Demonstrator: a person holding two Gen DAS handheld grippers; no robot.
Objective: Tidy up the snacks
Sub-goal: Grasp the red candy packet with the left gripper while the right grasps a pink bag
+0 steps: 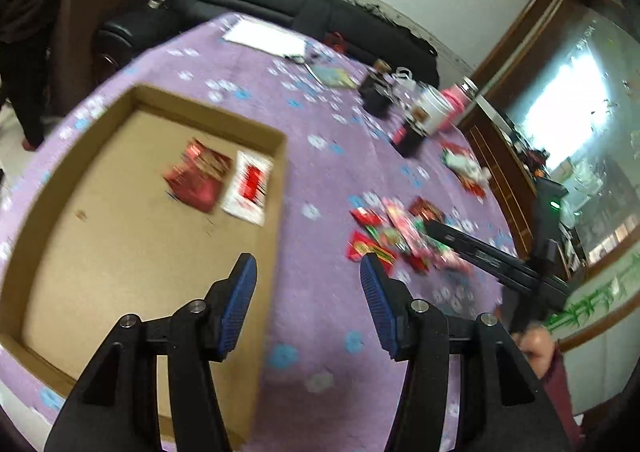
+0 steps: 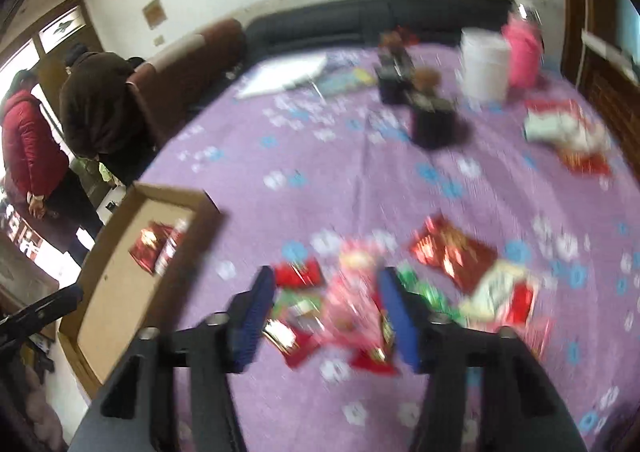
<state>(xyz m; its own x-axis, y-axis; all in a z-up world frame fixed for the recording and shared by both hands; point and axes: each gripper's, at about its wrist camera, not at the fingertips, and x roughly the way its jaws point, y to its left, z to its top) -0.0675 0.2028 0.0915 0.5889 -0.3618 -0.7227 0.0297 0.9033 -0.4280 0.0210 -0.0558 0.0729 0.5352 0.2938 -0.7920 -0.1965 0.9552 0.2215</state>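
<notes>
A shallow cardboard box (image 1: 281, 188) lies on the purple flowered tablecloth (image 1: 320, 180). Inside it are a red foil packet (image 1: 198, 176) and a white-and-red packet (image 1: 250, 188). My left gripper (image 1: 307, 266) hangs open and empty over the box's right wall. To the right is a loose pile of snack packets (image 1: 396, 236). My right gripper (image 2: 326, 278) hovers open just above that pile (image 2: 360, 304), with blurred pink and red packets showing between its blue pads. A red foil packet (image 2: 452, 252) and a white-and-red one (image 2: 500, 292) lie at the pile's right.
Farther back on the table stand dark jars (image 2: 434, 124), a white tub (image 2: 484, 64) and a pink bottle (image 2: 520, 52). An opened red-and-white bag (image 2: 568, 132) lies at the right, papers (image 2: 280, 76) at the back. Two people (image 2: 100, 104) stand by the table's left edge.
</notes>
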